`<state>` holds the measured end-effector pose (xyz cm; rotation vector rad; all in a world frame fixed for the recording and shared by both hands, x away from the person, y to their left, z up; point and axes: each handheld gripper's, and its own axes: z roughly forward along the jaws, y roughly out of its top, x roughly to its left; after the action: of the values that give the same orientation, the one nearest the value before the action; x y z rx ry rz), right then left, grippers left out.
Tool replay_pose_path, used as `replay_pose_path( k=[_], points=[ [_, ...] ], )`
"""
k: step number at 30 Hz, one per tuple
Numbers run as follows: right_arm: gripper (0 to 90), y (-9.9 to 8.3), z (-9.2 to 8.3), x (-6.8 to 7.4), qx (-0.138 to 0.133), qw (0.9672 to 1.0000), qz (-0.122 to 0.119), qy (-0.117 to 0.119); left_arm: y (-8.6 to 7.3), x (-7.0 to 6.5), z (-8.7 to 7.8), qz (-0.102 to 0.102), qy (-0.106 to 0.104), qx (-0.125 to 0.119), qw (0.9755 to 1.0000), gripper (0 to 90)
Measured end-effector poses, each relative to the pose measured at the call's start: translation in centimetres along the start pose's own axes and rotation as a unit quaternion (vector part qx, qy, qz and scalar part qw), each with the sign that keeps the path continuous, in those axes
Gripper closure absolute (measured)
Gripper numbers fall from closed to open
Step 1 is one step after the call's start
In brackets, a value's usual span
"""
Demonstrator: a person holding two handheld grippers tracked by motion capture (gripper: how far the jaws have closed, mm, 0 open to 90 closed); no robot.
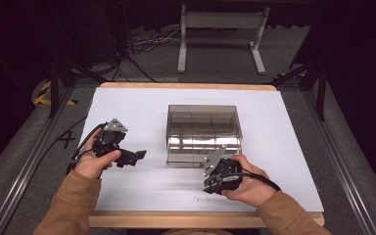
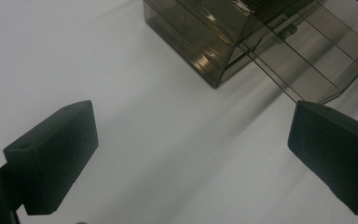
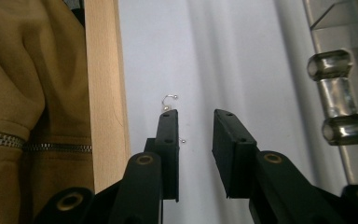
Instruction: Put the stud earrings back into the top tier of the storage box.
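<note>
Dark studio w/ grey carpet, cables and a white stand base beyond; wooden table [image 1: 186, 219] under a white sheet. No brand, label or legible writing anywhere; faint marks on sheet near front edge, too small to read.

Smoky transparent plastic organizer box [image 1: 203, 134] at table centre, inner dividers visible, lid hinged. In right gripper view, box edge w/ a clear barrel-shaped hinge or latch knob [image 3: 339, 97] at right, cut off by frame.

Left gripper [image 1: 138, 155] held in left hand [image 1: 94, 159] at left of box, well apart from it, lying roughly level, jaws aimed toward box. Jaws spread wide in left gripper view, nothing between, bare sheet below; box corner [image 2: 223, 46] beyond, top of box cut off.

Right gripper [image 1: 210, 187] in right hand [image 1: 248, 185], just in front of box's near right corner, tipped down toward sheet near front edge. Jaws partly apart w/ a narrow gap, nothing gripped. Small wire hook w/ tiny beads, poss. an earring [image 3: 170, 103], lying on sheet right at tip of the left-hand jaw in right gripper view; partly hidden behind that jaw, touching or not: can't tell. Second tiny bead [image 3: 183, 140] beside same jaw.

Tan sleeves [image 1: 68, 205] in from bottom; zip and tan fabric [image 3: 23, 93] at left of right gripper view, past table's wood edge.
</note>
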<state>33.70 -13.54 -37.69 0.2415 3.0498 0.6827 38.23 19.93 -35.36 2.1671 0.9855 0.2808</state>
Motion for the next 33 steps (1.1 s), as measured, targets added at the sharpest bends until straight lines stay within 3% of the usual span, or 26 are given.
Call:
replay_pose_path(
  k=[33],
  points=[
    [74.3, -0.9, 3.4, 1.0, 0.032, 0.9992, -0.005, 0.025, 0.0, -0.1, 0.0, -0.001, 0.001, -0.001, 1.0, 2.2]
  ],
)
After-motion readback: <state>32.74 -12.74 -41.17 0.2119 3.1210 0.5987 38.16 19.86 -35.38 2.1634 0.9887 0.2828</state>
